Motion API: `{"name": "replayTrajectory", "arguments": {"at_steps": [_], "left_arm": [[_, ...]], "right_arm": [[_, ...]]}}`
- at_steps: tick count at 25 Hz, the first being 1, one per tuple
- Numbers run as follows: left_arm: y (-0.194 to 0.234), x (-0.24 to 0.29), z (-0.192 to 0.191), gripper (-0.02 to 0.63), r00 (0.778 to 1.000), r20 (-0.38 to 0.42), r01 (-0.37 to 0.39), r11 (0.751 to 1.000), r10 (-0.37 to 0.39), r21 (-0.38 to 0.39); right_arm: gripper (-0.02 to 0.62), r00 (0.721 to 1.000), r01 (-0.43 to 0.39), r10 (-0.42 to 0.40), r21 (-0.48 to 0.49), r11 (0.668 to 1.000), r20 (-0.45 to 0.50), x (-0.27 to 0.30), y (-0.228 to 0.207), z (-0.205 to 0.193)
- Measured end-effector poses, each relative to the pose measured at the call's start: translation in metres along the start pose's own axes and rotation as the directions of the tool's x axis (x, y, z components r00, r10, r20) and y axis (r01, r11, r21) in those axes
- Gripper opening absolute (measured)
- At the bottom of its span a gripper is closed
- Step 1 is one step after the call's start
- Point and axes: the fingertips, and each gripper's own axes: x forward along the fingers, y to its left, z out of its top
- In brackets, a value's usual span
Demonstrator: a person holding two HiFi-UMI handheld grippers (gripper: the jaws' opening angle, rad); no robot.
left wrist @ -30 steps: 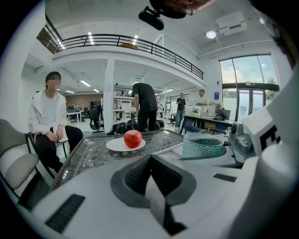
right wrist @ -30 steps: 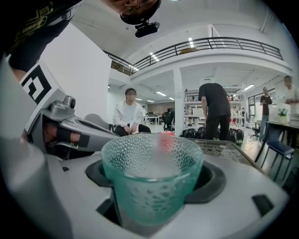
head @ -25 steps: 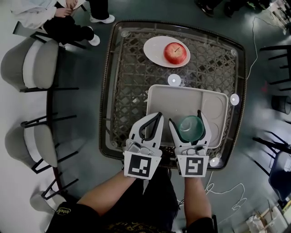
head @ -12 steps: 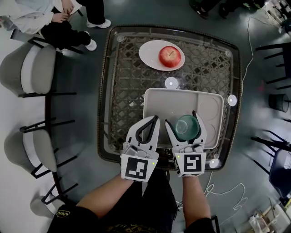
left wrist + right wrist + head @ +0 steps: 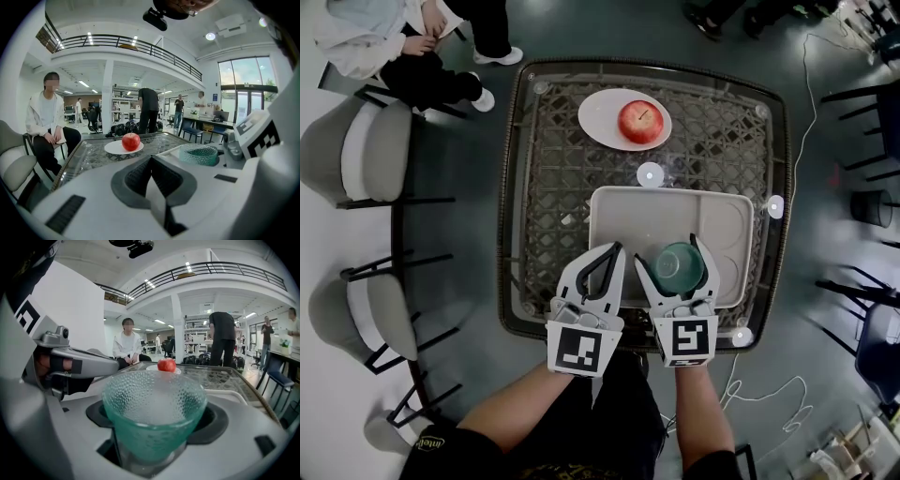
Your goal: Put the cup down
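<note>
Rt claw (image 5: 672, 250) grips cup (image 5: 679, 267) over tray (image 5: 637, 216); left claw (image 5: 615, 255) closed — empty.

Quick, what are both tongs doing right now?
Left tongs: closed, holding nothing.
Right tongs: closed on the green cup.

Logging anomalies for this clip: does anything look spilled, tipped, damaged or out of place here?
Nothing stands out. The green cup sits upright between the jaws of the right gripper, over the white tray, and looks empty and intact. The apple rests on its plate, and the left gripper is shut on nothing.
</note>
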Motion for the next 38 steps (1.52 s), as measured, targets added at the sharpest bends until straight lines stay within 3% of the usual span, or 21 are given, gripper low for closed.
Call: {"name": "replayTrajectory", "arguments": {"at_steps": [16,38], "left_arm": [[-0.004,-0.001,-0.005,0.002,1.0,-0.004,0.005,1.0,-0.005,-0.003],[-0.007,-0.006,0.001,0.002,1.0,0.009,0.01,1.0,-0.01,-0.004]], "right_arm": [[0.397,1.0,0.023,-0.023,-0.053,0.998,0.003,-0.007,0.005,-0.007],[0.44,1.0,0.013,-0.012,-0.045,0.999,0.014,-0.014,0.009,-0.007]]}}
